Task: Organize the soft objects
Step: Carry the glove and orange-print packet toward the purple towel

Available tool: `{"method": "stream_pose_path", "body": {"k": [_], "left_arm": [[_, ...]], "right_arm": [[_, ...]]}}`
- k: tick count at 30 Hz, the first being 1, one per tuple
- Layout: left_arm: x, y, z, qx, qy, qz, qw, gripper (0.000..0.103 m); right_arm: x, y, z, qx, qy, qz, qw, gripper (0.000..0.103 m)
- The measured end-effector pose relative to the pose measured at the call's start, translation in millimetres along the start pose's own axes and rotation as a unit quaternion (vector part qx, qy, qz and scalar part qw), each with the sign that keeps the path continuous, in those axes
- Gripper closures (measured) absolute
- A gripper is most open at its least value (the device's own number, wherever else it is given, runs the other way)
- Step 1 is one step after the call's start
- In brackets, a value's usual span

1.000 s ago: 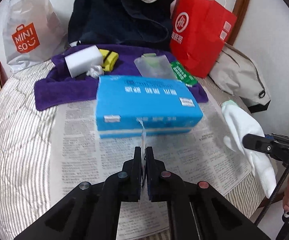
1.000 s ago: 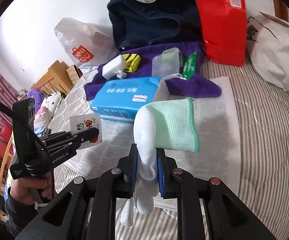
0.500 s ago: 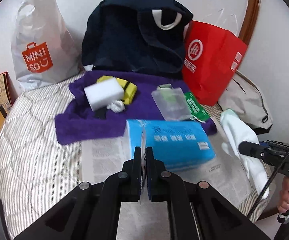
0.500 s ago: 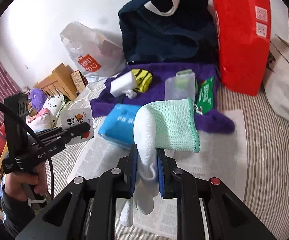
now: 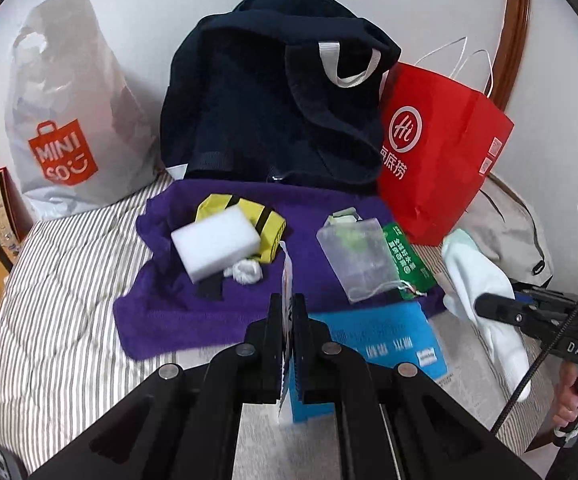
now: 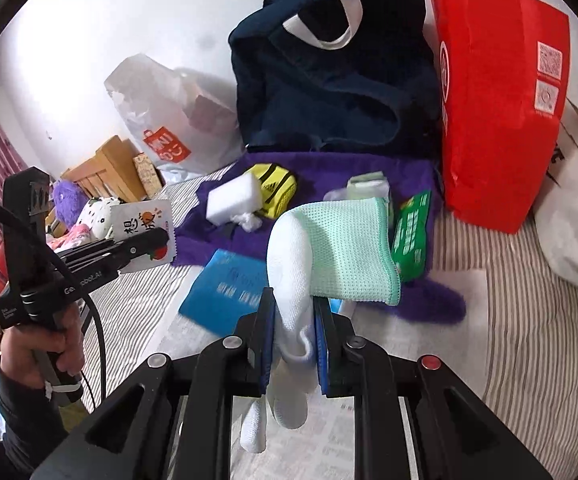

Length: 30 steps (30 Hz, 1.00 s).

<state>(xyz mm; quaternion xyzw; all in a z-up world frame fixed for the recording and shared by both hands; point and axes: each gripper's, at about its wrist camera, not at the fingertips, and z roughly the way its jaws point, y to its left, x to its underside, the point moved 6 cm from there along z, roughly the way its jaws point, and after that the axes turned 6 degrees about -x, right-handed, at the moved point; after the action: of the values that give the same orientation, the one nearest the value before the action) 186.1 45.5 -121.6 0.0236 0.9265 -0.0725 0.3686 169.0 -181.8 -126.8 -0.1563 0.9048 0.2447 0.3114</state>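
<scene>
My left gripper (image 5: 288,300) is shut on a thin white snack sachet (image 5: 287,276), seen edge-on between the pads. In the right wrist view the same sachet (image 6: 141,226) shows an orange picture, held above the striped bed. My right gripper (image 6: 293,312) is shut on a white sock with a mint-green cuff (image 6: 341,244), which hangs below the fingers. From the left wrist view that sock (image 5: 477,276) dangles at the right. A purple towel (image 5: 193,312) ahead carries a white sponge (image 5: 217,246), a yellow pouch (image 5: 267,224), a clear pouch (image 5: 357,258) and a green packet (image 5: 407,264).
A blue tissue pack (image 5: 385,340) lies on newspaper just below both grippers. Along the wall stand a white Miniso bag (image 5: 65,120), a navy cloth bag (image 5: 273,112) and a red paper bag (image 5: 441,152). A beige bag (image 5: 509,232) sits right. Plush toys (image 6: 89,212) lie far left.
Both grippers have drawn back and risen with the sachet and the sock still held. The tissue pack has slid down in both views, and more of the bags shows.
</scene>
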Motion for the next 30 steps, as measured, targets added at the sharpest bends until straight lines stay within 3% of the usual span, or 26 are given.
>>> {"method": "stream_pose_path", "body": {"k": [12,19,30], "left_arm": [[-51.2,-8.5,38.4,0.017,0.001,0.021,0.9996,0.098],[-74.5,-17.8,73.4,0.028,0.004,0.033,0.9991,0.098],[-88.1,-17.2,104.3,0.033,-0.004,0.033,0.9989,0.098]], "right_arm": [[-65.4,-16.2,29.9,0.022,-0.022,-0.014,0.999,0.085],[-101.3,-27.7,56.8,0.022,-0.012,-0.019,1.000,0.085],[-115.9,-40.2,87.1,0.006,-0.015,-0.013,1.000,0.085]]}}
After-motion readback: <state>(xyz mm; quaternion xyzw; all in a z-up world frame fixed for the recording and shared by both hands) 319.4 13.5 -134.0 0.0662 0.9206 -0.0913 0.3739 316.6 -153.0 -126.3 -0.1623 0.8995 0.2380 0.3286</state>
